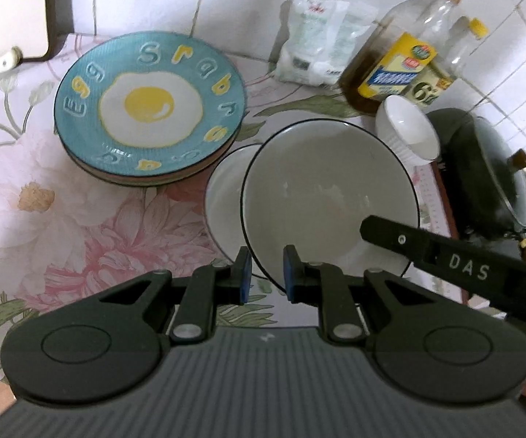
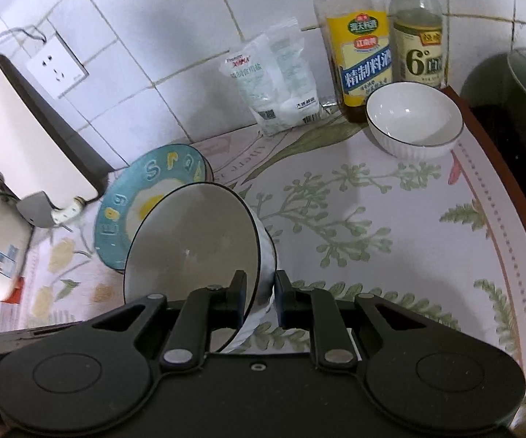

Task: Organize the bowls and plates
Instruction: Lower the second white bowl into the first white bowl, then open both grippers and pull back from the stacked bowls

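Nearest, a tilted white bowl (image 2: 193,252) is pinched by its rim in the right gripper (image 2: 259,299); nothing is held between the narrowly parted left gripper (image 1: 267,272), beside the egg plate (image 1: 149,106).

Between the black right gripper's (image 2: 259,295) fingers sits a white bowl (image 2: 193,248) with a thin black rim line and a greyish inside, its outer wall ribbed. Just beyond it lies a teal plate (image 2: 124,215) painted with a white-and-yellow fried egg and pale blue and yellow letters. The tablecloth (image 2: 372,241) ahead of the fingers is pale pink with green fern sprigs. Far ahead, right of the fingers, a white ribbed bowl (image 2: 414,124) carries a dark rim line. The left gripper's (image 1: 267,270) pads (image 1: 289,270) are blue.
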Demonstrator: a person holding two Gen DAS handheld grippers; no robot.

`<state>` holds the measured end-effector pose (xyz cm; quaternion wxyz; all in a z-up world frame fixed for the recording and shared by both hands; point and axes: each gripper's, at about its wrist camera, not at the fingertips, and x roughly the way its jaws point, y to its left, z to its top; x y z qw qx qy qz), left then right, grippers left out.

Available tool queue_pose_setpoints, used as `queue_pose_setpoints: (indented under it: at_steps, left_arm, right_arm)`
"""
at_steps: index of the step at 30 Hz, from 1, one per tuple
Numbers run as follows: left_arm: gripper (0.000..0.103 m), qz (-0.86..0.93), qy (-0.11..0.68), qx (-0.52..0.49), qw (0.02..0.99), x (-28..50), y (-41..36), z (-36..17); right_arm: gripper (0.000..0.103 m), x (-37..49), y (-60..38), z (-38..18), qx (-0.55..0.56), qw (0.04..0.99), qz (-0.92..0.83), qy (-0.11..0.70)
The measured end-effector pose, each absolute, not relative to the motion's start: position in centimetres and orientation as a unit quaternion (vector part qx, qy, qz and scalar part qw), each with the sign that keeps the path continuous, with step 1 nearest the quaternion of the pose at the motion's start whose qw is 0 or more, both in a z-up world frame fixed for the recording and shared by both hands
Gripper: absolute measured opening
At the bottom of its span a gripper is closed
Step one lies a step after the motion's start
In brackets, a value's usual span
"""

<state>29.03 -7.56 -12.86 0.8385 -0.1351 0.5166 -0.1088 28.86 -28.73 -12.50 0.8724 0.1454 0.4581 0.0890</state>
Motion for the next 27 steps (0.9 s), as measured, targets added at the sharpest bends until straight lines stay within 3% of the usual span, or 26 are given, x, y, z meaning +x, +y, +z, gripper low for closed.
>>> queue_pose_setpoints:
  at_steps: [23, 27]
  left_arm:
    - [0.016, -0.077, 0.546, -0.084, 0.83, 31.8, -7.4, -14.2]
    - [0.016, -0.074, 0.546, -0.08, 0.83, 31.9, -7.5, -14.3]
  right_arm:
    - [0.02, 30.4, -25.0, -15.2, 0.023, 0.895, 0.115, 0.431]
    - [0.024, 30.2, -24.4, -15.1, -0.013, 0.903, 0.101, 0.417]
